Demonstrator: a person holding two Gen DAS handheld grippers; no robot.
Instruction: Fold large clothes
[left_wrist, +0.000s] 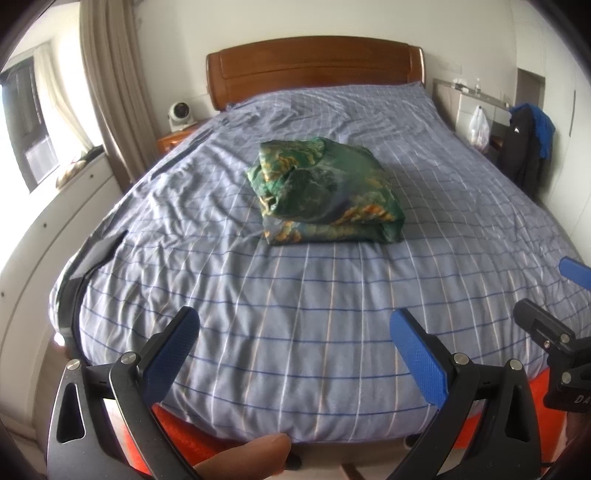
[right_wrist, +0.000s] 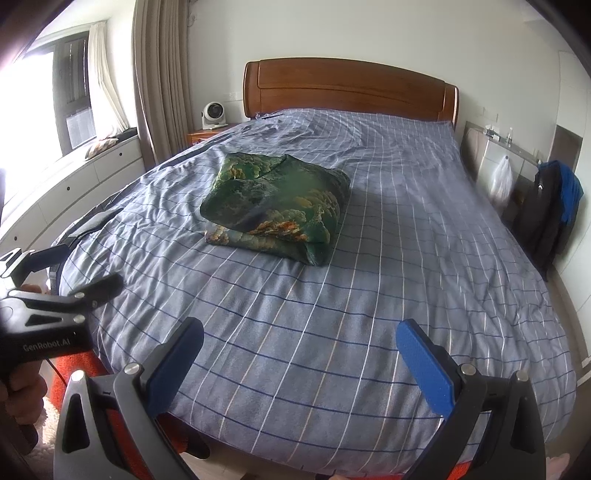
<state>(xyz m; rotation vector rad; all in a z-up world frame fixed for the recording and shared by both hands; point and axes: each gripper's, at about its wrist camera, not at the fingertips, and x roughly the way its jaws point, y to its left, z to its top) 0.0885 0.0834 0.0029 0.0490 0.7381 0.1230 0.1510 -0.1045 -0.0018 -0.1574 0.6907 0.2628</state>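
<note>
Fabric looks slick and light: the green patterned garment (left_wrist: 325, 192) sits bundled in the middle of the bed (left_wrist: 332, 314), soft and likely to slide between pads, so I judge a pinch at a thick folded edge on its near side safest. My left tool (left_wrist: 295, 347) hangs over the foot of the bed, jaws wide apart, holding nothing. My right tool (right_wrist: 301, 354) is likewise spread and empty, well short of the garment.

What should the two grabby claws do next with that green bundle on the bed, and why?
Probably nothing more than pulling back. The green garment already lies folded in a compact stack on the checked bedspread, and both the left gripper and right gripper are open, empty and well short of it.
</note>
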